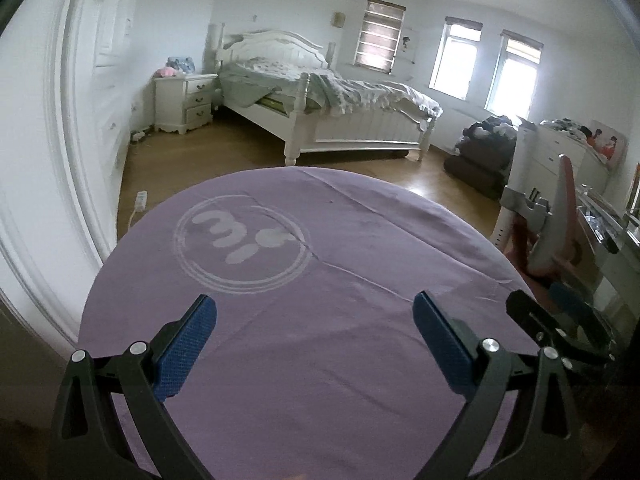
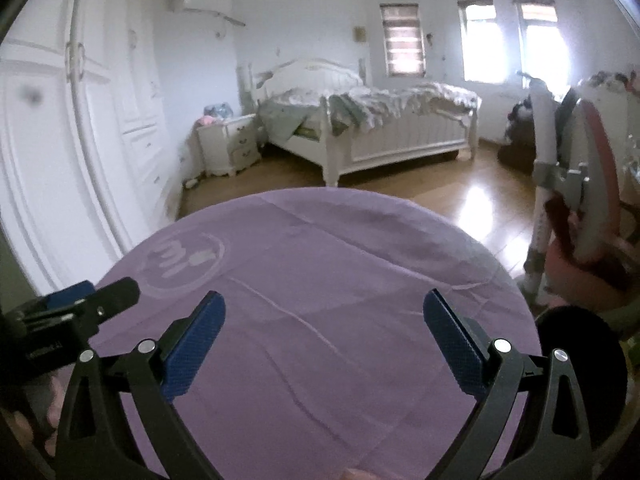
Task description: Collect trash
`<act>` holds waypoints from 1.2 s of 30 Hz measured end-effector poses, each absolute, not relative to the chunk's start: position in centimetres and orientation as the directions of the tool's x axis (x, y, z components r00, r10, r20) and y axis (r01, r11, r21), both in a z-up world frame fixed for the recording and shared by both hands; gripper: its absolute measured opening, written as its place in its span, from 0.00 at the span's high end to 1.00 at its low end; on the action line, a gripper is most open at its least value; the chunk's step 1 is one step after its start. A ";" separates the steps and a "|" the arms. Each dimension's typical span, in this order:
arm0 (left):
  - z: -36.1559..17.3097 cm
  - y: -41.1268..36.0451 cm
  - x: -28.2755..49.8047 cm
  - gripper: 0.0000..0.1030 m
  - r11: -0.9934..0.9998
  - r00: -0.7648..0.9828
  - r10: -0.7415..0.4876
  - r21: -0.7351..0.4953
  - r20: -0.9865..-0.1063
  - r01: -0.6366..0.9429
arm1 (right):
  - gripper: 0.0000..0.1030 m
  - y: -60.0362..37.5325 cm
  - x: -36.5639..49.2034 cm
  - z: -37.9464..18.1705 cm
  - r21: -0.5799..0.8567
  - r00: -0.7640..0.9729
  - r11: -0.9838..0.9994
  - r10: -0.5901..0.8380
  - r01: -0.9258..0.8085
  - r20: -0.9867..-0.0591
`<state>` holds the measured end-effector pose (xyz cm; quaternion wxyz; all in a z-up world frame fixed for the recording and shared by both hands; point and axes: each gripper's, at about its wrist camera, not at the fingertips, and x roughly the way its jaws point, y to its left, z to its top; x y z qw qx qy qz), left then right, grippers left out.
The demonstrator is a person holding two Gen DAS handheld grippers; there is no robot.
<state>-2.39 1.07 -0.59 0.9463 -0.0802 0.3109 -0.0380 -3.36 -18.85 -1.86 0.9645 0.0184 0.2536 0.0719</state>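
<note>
While both of your claws hang over the purple cloth on the round tabletop (image 1: 340,240), neither has anything to close on: your left claw (image 1: 315,314) is spread wide with nothing between its blue pads, and your right claw (image 2: 324,312) is spread just as wide and equally bare. No trash shows on the cloth in either view, only creases and the pale circular logo (image 1: 242,238), which lies toward your left claw's side. So the relation your next move turns on cannot be fixed from here: no direction from claw to trash, no long axis to line the pads up with, and no way to say which hand is nearer. My guess is that you have yet to find a target. The likelier places are beyond the tabletop, on the wooden floor (image 1: 240,148), near the bed (image 1: 320,104), or among the cluttered things at the far right, but those are small, blurred and glared out by the windows (image 2: 508,40). The floor just under the tabletop edge is hidden, and the near rim is cut off by the claw frames
</note>
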 end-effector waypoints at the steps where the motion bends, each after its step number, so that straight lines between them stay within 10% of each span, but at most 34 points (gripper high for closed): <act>1: -0.6 1.0 -2.4 0.05 0.984 0.804 -0.119 -0.174 -0.583 0.019 | 0.05 -18.7 -3.5 -2.0 0.056 0.870 0.991 0.135 -0.124 -0.475; 36: -2.0 1.4 -2.2 0.05 0.985 0.765 -0.070 -0.164 -0.640 -0.047 | 0.05 -18.5 -4.7 -2.3 0.010 0.898 0.991 0.126 -0.134 -0.422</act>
